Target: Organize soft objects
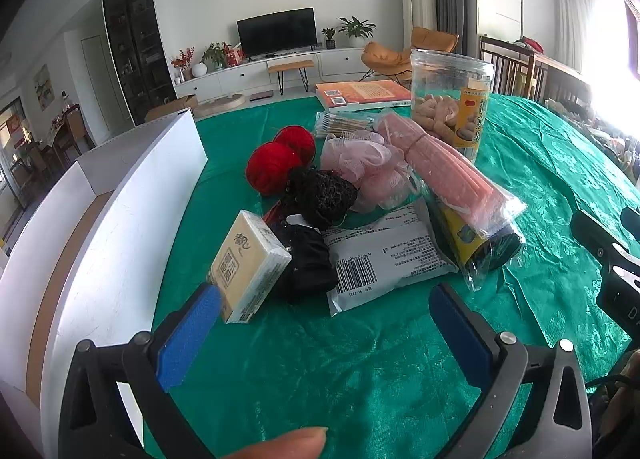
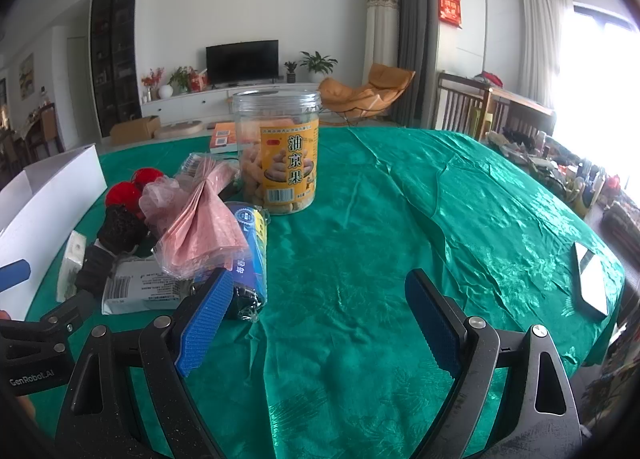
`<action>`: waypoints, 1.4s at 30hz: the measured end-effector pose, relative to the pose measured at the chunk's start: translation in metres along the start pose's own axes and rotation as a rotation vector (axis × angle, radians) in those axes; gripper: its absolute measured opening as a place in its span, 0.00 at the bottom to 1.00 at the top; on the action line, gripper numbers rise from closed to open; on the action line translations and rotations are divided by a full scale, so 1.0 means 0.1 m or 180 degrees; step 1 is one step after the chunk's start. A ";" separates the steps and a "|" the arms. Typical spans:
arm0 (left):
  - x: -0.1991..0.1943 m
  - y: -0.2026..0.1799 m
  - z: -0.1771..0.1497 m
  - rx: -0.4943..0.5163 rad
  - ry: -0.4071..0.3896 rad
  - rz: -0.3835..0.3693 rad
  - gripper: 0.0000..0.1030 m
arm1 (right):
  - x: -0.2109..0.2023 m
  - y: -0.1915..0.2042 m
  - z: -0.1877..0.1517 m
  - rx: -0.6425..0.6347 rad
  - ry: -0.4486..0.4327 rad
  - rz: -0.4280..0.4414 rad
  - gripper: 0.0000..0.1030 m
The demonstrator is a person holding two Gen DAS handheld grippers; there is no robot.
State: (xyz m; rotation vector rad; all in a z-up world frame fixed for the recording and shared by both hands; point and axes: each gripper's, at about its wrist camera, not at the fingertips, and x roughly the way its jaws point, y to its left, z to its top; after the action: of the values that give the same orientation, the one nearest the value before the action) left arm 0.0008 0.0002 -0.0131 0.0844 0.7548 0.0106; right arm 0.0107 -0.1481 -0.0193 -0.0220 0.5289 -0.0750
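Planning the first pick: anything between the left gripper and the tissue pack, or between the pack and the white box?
Nothing visible. The left gripper is open, and the tissue pack lies just ahead of its left finger, over bare green tablecloth. The white box stands directly left of the pack, with only cloth between.

The clear snack jar (image 2: pixel 277 153) at twelve o'clock bears a yellow label reading 油京果. "GenRobot.AI" is printed on the left gripper's black body (image 2: pixel 30 377) at eight o'clock.

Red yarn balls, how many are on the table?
2. One yarn ball sits by the black mesh pouf; the other touches it just behind. More could hide under the pile.
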 end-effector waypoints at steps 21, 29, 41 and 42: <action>-0.01 -0.03 -0.03 0.0058 0.0036 0.0006 1.00 | 0.00 0.01 0.00 -0.0011 0.0001 0.0005 0.87; -0.02 -0.05 -0.03 0.0092 0.0048 0.0012 1.00 | 0.01 0.02 -0.01 -0.0017 0.0020 0.0030 0.87; 0.01 -0.03 -0.06 0.0086 0.0076 0.0023 1.00 | 0.03 0.03 -0.02 -0.0023 0.0040 0.0042 0.87; 0.01 -0.03 -0.06 0.0085 0.0080 0.0026 1.00 | 0.03 0.03 -0.02 -0.0022 0.0041 0.0043 0.87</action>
State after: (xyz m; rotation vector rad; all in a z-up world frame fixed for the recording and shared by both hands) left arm -0.0028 -0.0024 -0.0187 0.1130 0.7798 0.0095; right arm 0.0119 -0.1454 -0.0229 -0.0246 0.5420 -0.0601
